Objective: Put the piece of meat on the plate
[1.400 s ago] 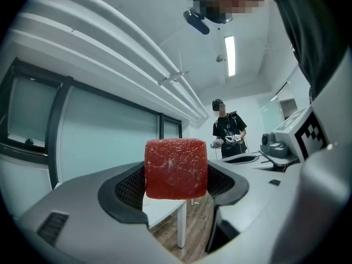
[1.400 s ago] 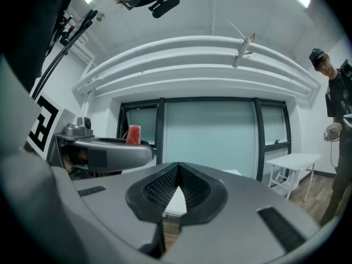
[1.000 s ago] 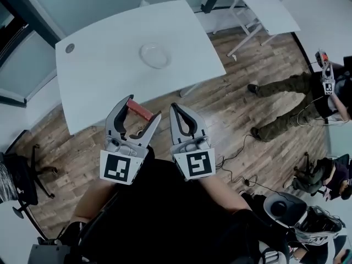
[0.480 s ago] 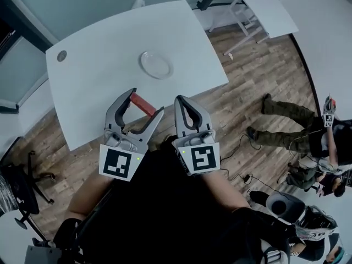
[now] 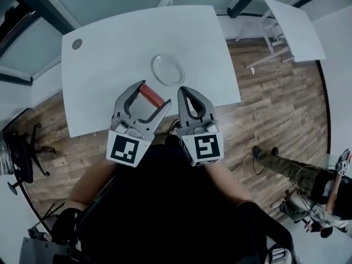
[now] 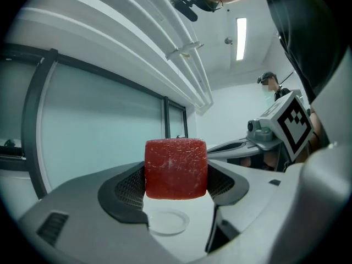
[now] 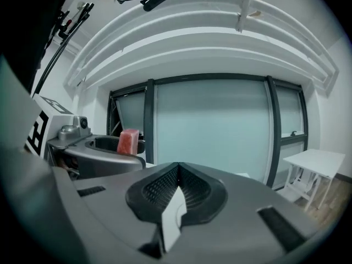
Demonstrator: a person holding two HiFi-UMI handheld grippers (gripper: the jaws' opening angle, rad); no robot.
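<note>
A red slab of meat (image 5: 150,94) (image 6: 176,168) is clamped between the jaws of my left gripper (image 5: 150,97) (image 6: 176,175), held in the air over the near edge of the white table (image 5: 110,54). A clear round plate (image 5: 166,69) (image 6: 168,223) lies on the table just beyond the meat. My right gripper (image 5: 187,94) (image 7: 177,176) is beside the left one, shut with its jaws pressed together and nothing in them. From the right gripper view the meat (image 7: 128,142) shows at the left, in the left gripper.
A grey round cap (image 5: 77,44) sits in the table's far left corner. A second white table (image 5: 294,26) stands at the upper right on the wooden floor (image 5: 275,98). An office chair (image 5: 22,158) is at the left. A person's legs (image 5: 297,172) stretch across the floor at the right.
The table and plate have come closer under both grippers. The left gripper still holds the meat, now near the plate. The person at the right has shifted lower in view.
</note>
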